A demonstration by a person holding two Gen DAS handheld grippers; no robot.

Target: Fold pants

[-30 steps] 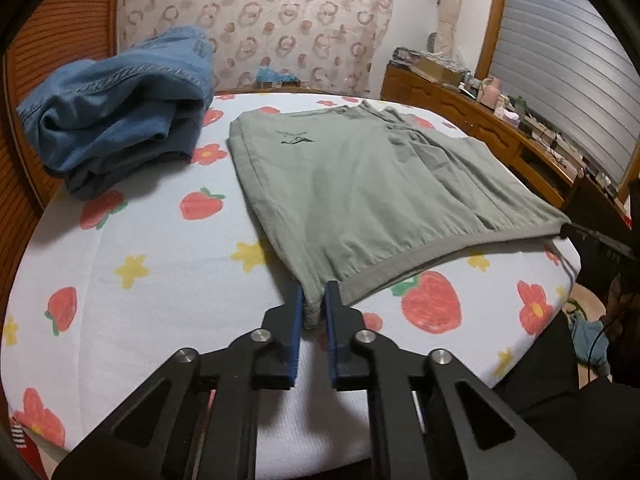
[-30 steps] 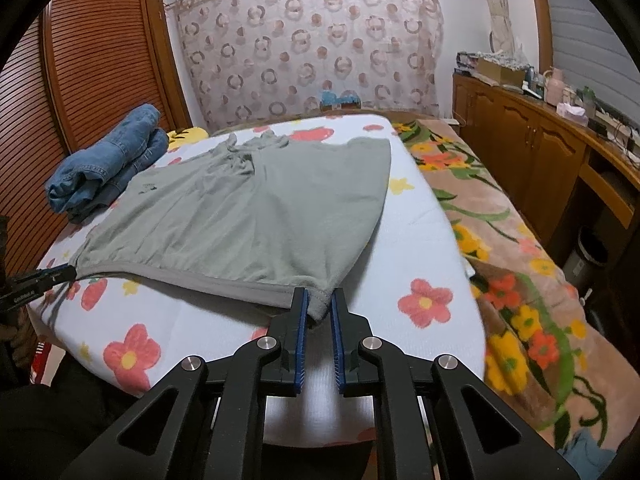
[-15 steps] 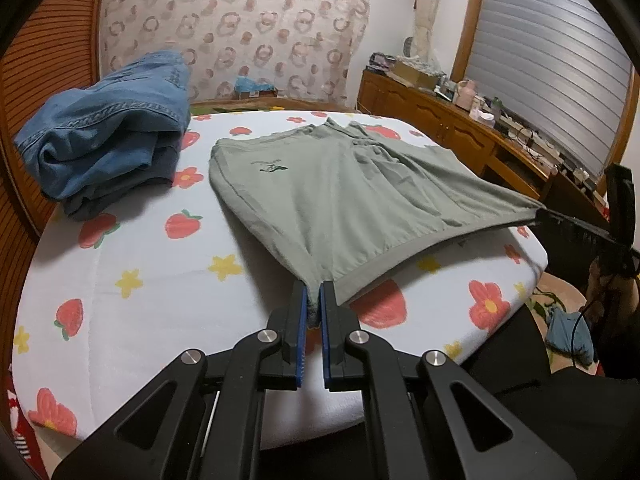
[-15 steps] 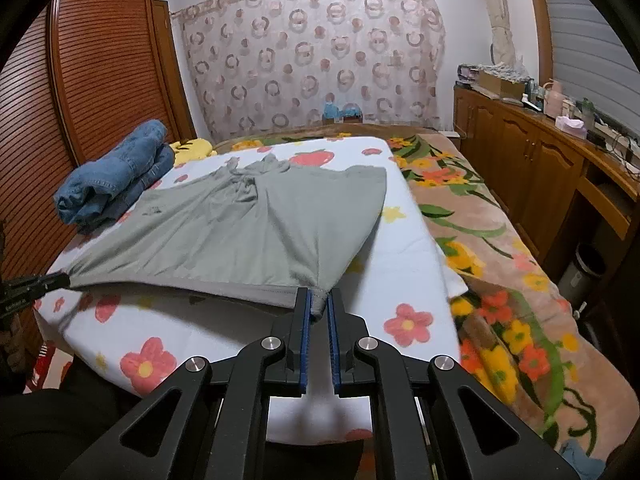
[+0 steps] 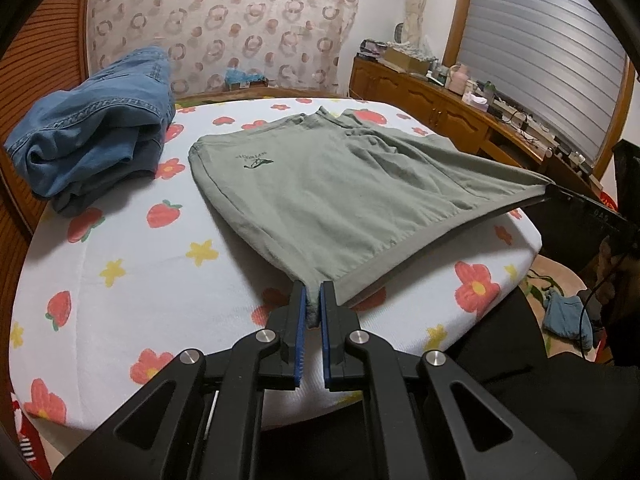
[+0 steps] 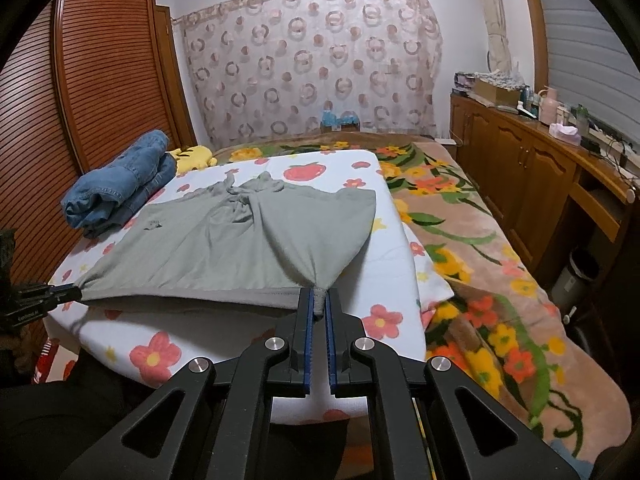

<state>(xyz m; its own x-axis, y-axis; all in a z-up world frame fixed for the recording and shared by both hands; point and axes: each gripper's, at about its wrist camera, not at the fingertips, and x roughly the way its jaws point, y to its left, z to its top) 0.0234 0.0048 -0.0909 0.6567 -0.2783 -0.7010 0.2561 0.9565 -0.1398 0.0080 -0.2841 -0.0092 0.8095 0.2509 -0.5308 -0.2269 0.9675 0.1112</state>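
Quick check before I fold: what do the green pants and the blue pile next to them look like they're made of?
The green pants look like a soft, matte cotton-type knit, probably jersey: they drape limply, bunch into fine gathers at both grippers, and have a banded edge. The blue pile looks like denim: faded blue weave, contrast stitching along thick seams, and stiff, bulky folds. Fibre content can't be confirmed by sight.

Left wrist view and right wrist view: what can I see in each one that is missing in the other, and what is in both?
Only the left wrist view shows the small dark print on the green pants. Only the right wrist view shows the yellow plush and the flowered brown blanket. Both show the pants' stretched hem, pinched at one corner by the left gripper and at the other by the right gripper, and the folded jeans.
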